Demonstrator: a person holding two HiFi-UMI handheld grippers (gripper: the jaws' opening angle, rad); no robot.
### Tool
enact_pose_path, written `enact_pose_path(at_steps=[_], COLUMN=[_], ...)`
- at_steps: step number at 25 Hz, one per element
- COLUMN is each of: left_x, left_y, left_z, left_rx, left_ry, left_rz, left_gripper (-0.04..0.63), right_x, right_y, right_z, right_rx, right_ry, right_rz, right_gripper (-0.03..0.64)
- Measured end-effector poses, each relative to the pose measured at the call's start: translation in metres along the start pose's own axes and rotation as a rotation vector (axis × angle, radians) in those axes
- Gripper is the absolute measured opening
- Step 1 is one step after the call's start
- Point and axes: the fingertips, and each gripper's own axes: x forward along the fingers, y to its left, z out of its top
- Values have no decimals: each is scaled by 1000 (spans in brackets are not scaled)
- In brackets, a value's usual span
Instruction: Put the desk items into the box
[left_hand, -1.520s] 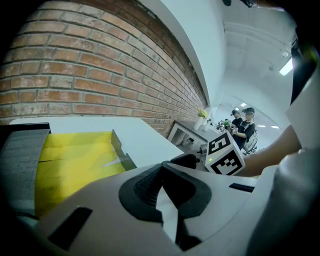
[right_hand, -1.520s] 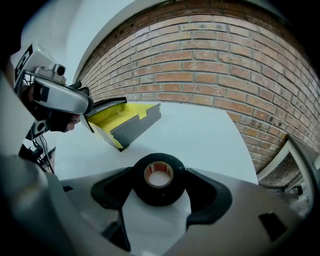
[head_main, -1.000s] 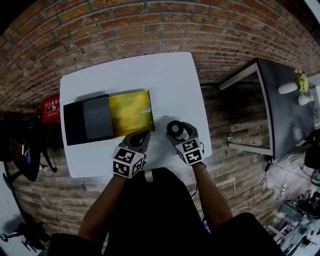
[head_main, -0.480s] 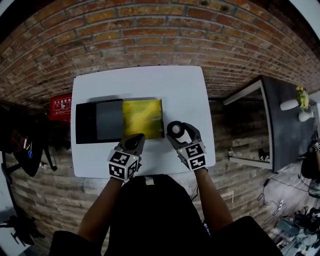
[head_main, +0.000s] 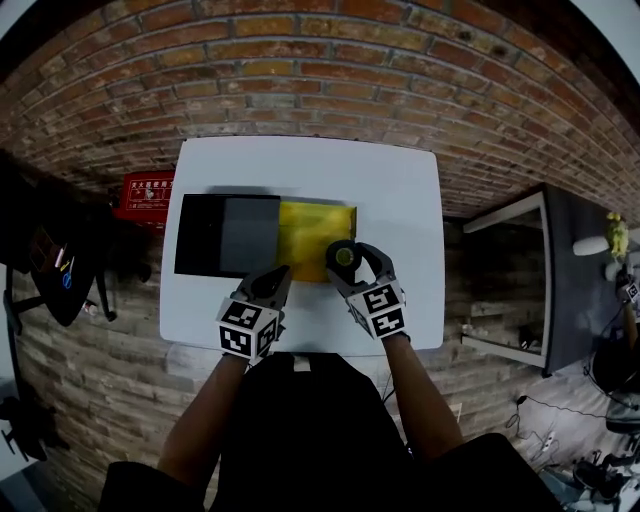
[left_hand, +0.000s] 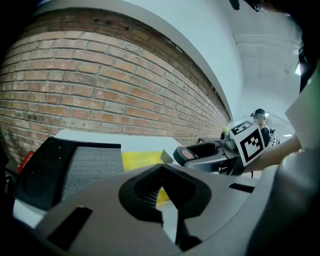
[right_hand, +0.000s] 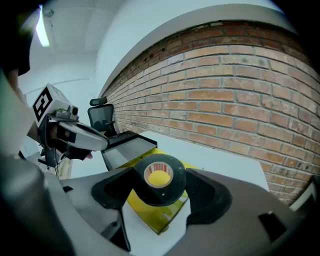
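A black roll of tape (head_main: 343, 256) with a red-printed core is clamped between the jaws of my right gripper (head_main: 349, 263), which is shut on it. The roll (right_hand: 159, 180) hangs over the near right corner of the box's yellow part (head_main: 305, 232). The black box (head_main: 200, 235) with its grey inner panel lies left of that yellow part on the white table (head_main: 400, 190). My left gripper (head_main: 274, 286) sits at the box's near edge, shut with nothing in it (left_hand: 162, 192). From the left gripper view the tape (left_hand: 186, 154) shows at the right.
A red case (head_main: 147, 188) lies on the floor beyond the table's left end. A dark side table (head_main: 565, 270) stands to the right, and a black chair (head_main: 45, 275) to the left. Bare white tabletop lies behind and right of the box.
My right gripper has carried the tape leftward, from beside the box to above its yellow corner. The left gripper stays at the box's near edge.
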Motion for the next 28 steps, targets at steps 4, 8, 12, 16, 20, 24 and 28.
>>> enact_pose_path(at_steps=[4,8,12,16,20,24,28], left_x=[-9,-17,-20,-18,-15,-8,-4], left_y=[16,29,40,47,50,50,51], left_z=[-1,-2,-5,-6,-7,-11,-13], left_rx=[-23,-40,-47,-55,-62,-67,-70], left_ry=[-10,-13,-9,-4,7,22,34], left_rz=[28,42,45,42,30,15,1], left_gripper=[11,11,11,12,11,12,12], right_x=[24,46,64,80,93,105,115], right_y=[16,28,34,35,33,32,33], right_z=[11,12,7,-3,-12,-21,-25], right_rx=[-21,-25,-12,-7,21,36,49], right_ry=[8,38,67,104,143,184,220], right_rz=[39,53,54,47,32,25,12], right_gripper=[341,341,341,341,341,341,341])
